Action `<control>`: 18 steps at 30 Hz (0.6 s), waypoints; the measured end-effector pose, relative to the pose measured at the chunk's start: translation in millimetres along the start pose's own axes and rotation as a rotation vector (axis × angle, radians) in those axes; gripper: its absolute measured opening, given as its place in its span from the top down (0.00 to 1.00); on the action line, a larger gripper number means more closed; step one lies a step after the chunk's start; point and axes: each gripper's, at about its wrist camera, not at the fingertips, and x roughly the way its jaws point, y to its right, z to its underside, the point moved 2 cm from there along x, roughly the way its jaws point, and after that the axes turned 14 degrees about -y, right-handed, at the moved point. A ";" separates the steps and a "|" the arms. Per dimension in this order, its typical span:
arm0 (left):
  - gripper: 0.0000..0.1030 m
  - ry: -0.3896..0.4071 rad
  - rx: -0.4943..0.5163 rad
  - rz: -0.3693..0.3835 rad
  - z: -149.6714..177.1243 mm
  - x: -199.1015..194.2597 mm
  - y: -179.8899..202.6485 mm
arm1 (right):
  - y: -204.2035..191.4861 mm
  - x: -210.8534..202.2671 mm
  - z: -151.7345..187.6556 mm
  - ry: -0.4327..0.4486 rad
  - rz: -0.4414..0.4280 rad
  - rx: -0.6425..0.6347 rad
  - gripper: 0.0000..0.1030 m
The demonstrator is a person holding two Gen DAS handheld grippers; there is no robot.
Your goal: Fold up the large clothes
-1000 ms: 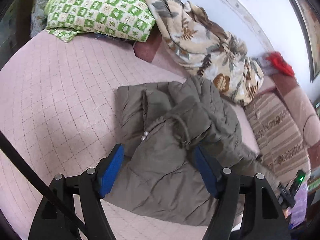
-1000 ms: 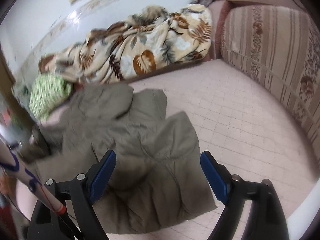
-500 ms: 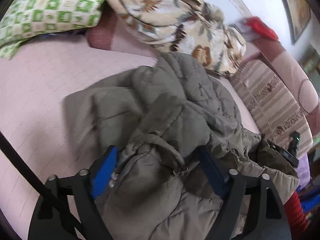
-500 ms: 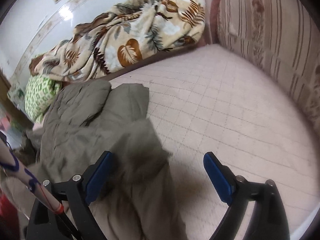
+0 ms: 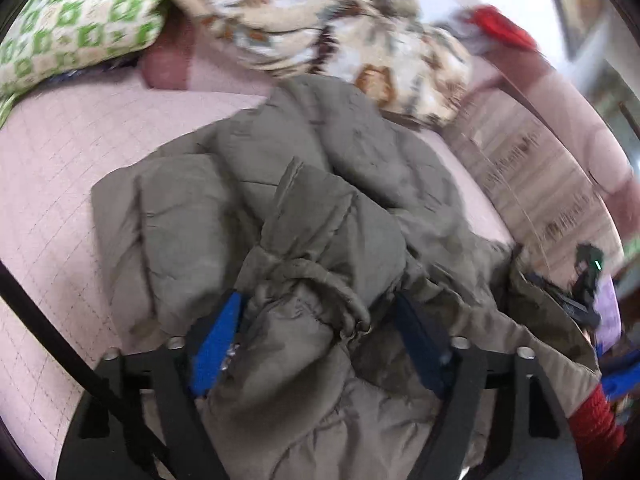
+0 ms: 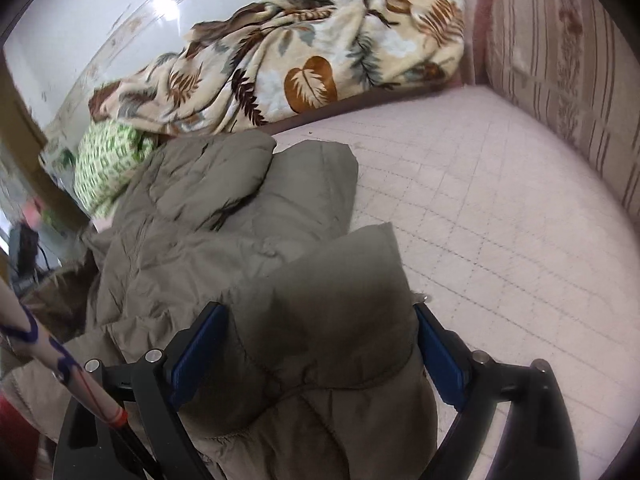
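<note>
An olive-green padded jacket [image 5: 280,200] lies crumpled on a pink quilted bed [image 5: 60,168]. In the left wrist view, my left gripper [image 5: 316,332] is open with a bunched part of the jacket, with a drawcord, between its blue pads. In the right wrist view the jacket [image 6: 208,216] spreads to the left, and my right gripper [image 6: 320,348] is open with a thick fold of the jacket lying between its blue pads. Neither pair of pads is pressed together.
A leaf-print blanket [image 6: 304,56] lies heaped along the wall. A green-and-white pillow [image 5: 76,20] sits at the bed's head. A striped sofa cushion [image 6: 568,64] borders the bed. Bare quilt [image 6: 500,220] lies right of the jacket. A red cloth [image 5: 500,28] lies far back.
Both grippers have moved forward over the jacket. Padded folds now lie between both pairs of pads, where a second ago the fabric lay flatter beneath them. The jacket has bunched up.
</note>
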 end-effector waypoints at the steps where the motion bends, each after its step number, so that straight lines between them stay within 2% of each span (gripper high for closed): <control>1: 0.29 0.003 0.021 0.003 2.8 -2.3 3.7 | -2.2 -0.6 2.8 -0.003 0.014 -0.005 0.08; 3: 0.29 0.009 0.028 -0.020 4.1 -3.1 7.1 | -6.1 -3.9 7.4 -0.004 0.029 -0.011 0.10; 7: 0.26 0.012 -0.050 -0.060 0.1 6.4 7.1 | -11.2 -5.6 10.2 -0.008 0.062 -0.012 0.19; 8: 0.27 0.011 -0.056 -0.093 0.8 8.8 11.1 | -11.7 -4.4 10.4 -0.011 0.071 -0.008 0.23; 9: 0.32 0.006 -0.050 -0.120 2.6 9.4 14.9 | -13.5 -2.1 10.3 -0.017 0.085 -0.005 0.25; 10: 0.53 -0.002 -0.046 -0.164 5.3 9.6 18.8 | -15.3 -0.2 10.3 -0.022 0.100 -0.002 0.32; 11: 0.64 -0.012 -0.045 -0.214 8.5 9.0 21.8 | -18.0 1.6 10.8 -0.027 0.122 -0.003 0.46; 12: 0.67 -0.013 -0.039 -0.266 13.3 6.2 25.3 | -19.7 2.3 11.3 -0.035 0.139 -0.006 0.54; 13: 0.71 0.002 -0.031 -0.297 19.3 0.7 28.5 | -21.3 2.4 12.4 -0.048 0.156 -0.009 0.69; 15: 0.73 0.041 -0.036 -0.327 32.0 -16.0 30.9 | -21.7 -1.7 16.2 -0.053 0.172 -0.010 0.77; 18: 0.76 0.108 -0.089 -0.305 51.1 -49.8 24.8 | -21.2 -18.0 23.0 -0.035 0.166 -0.004 0.84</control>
